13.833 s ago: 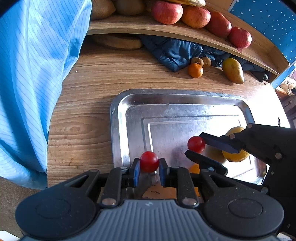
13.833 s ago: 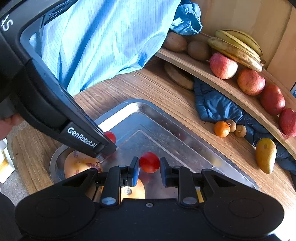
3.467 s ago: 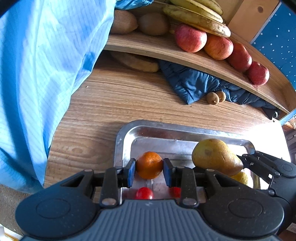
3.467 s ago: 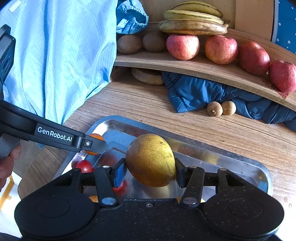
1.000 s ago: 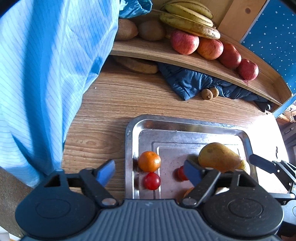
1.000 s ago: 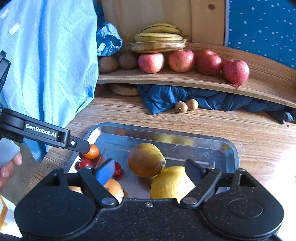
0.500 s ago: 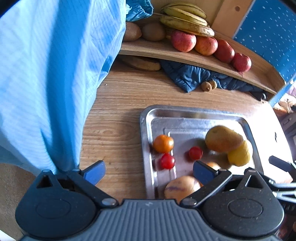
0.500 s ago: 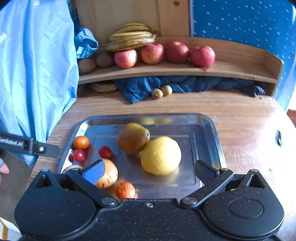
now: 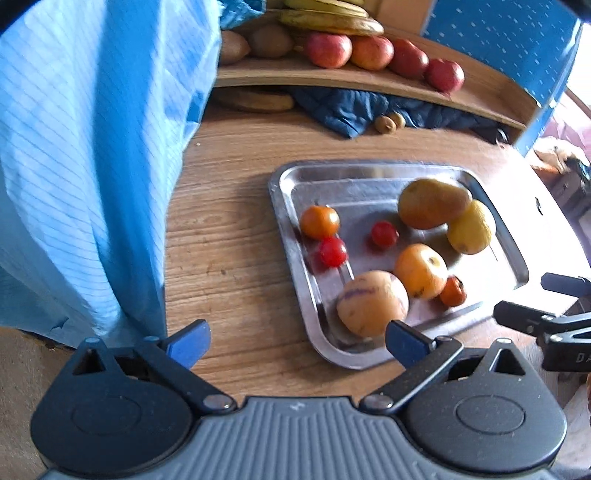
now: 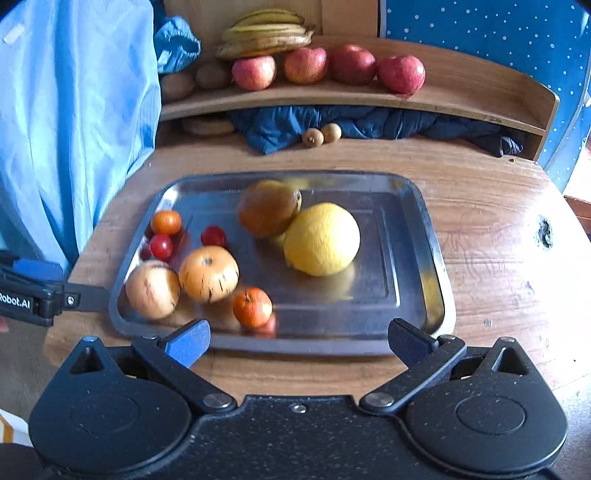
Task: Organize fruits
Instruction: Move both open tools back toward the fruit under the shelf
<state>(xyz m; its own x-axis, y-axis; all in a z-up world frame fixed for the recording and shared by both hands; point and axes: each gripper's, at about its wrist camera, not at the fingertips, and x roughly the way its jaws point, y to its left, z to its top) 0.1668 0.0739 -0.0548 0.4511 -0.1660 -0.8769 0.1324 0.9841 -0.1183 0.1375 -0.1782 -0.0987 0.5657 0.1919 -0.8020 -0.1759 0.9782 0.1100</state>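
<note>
Right wrist view: the right gripper (image 10: 297, 341) hangs with fingers spread wide and empty at the near rim of a metal tray (image 10: 424, 221). Ahead of it lie a lemon (image 10: 321, 239), mango (image 10: 269, 207), 2 cherry tomatoes (image 10: 161, 246) and other fruit. Off left, the left gripper (image 9: 295, 341) is likewise released.

We seem to be in a lived-in home room, at a worn wooden table (image 10: 491, 236) with scratches and a dark knot hole. At its far edge a curved wooden shelf (image 10: 461, 99) carries bananas (image 10: 266, 37) and red apples (image 10: 352, 64), with a dark blue quilted garment (image 10: 369, 123) stuffed underneath. A pale blue striped cloth (image 10: 74, 110) hangs at the left, and a blue dotted wall covering (image 10: 480, 33) stands behind.
</note>
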